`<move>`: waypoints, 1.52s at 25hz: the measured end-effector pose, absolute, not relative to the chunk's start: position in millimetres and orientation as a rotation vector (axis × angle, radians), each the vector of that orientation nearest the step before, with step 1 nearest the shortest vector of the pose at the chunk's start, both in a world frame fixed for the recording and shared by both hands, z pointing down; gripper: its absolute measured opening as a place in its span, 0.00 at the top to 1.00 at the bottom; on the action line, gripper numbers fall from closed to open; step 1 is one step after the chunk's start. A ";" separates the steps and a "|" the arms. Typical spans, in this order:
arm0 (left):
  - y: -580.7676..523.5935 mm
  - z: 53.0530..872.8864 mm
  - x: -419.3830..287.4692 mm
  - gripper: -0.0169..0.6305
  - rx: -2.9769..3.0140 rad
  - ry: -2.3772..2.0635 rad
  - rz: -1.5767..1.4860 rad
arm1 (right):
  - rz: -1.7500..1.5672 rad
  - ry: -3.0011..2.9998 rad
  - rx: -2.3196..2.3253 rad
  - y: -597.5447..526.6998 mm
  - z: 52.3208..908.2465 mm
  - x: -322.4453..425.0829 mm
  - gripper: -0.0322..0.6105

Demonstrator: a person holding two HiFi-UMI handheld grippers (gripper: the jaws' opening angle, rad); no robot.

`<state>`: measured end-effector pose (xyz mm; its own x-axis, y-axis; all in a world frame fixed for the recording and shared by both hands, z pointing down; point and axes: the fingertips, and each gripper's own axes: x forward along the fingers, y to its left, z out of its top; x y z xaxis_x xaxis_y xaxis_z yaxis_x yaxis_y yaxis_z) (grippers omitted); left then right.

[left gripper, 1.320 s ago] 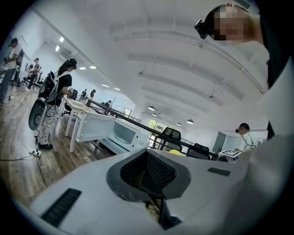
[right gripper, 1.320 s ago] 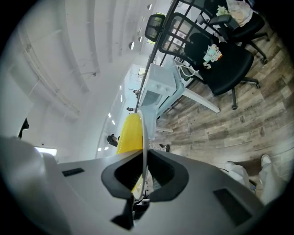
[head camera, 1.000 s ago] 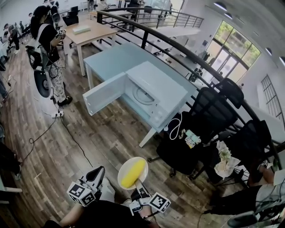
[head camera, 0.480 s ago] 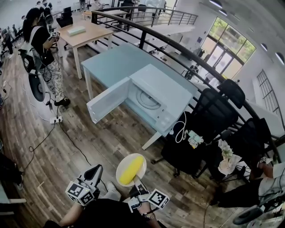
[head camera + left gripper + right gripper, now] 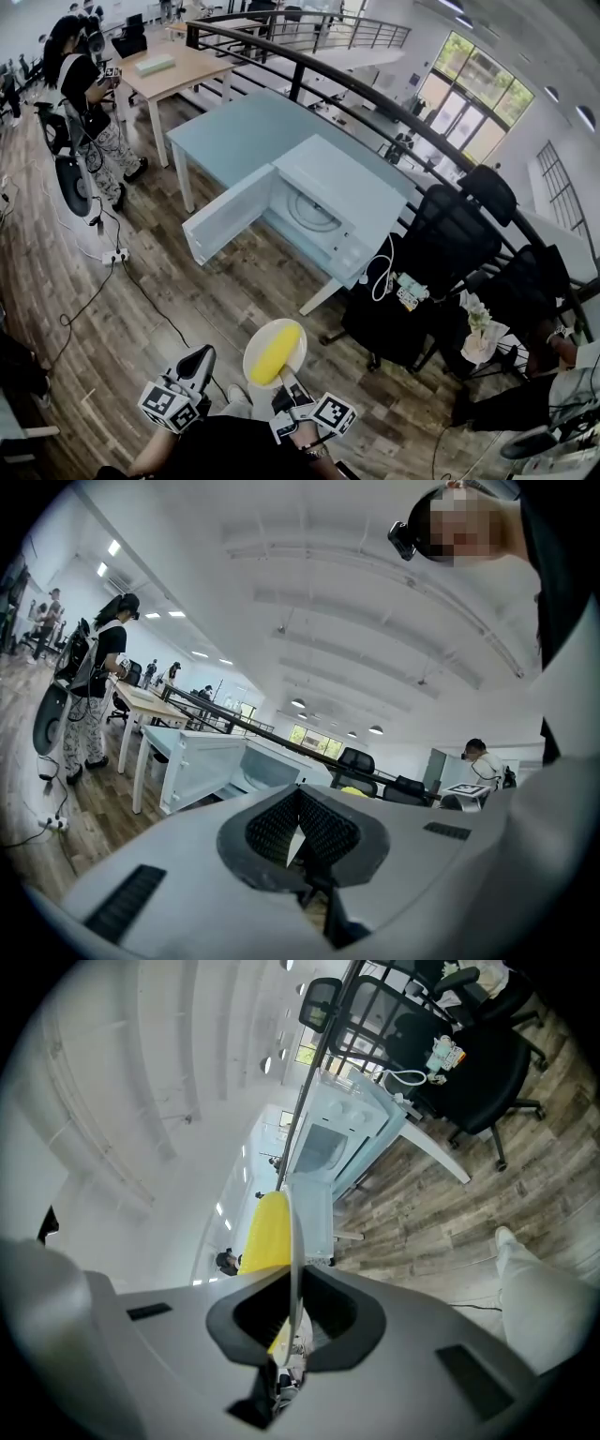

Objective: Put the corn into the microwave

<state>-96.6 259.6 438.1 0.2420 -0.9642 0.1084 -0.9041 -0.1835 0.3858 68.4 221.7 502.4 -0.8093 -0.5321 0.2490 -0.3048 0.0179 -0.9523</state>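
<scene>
Plate [image 5: 261,339] w/ corn [image 5: 276,353] pinched at rim in R gripper [image 5: 285,387]; L gripper [image 5: 201,357] jaws together, empty; microwave [image 5: 330,214] door open.

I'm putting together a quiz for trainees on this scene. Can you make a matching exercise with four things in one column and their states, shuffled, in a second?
Things:
1. corn
2. plate
3. microwave door
4. left tongs

States:
A. swung open
B. shut, with nothing between them
C. lying on the plate
D. rim clamped in the right tongs

Pairs: 1-C, 2-D, 3-A, 4-B
</scene>
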 end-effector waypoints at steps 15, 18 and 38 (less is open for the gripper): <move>203.6 435.0 -132.5 0.97 2.193 -1.746 -0.137 | -1.859 2.093 -0.877 150.5 504.5 31.2 0.90; 185.7 436.1 -133.3 0.97 2.222 -1.734 -0.112 | -1.865 2.087 -0.895 139.0 509.2 27.2 0.90; 51.6 433.9 -157.7 0.97 2.257 -1.680 -0.101 | -1.884 2.024 -0.918 4.7 519.3 -8.8 0.90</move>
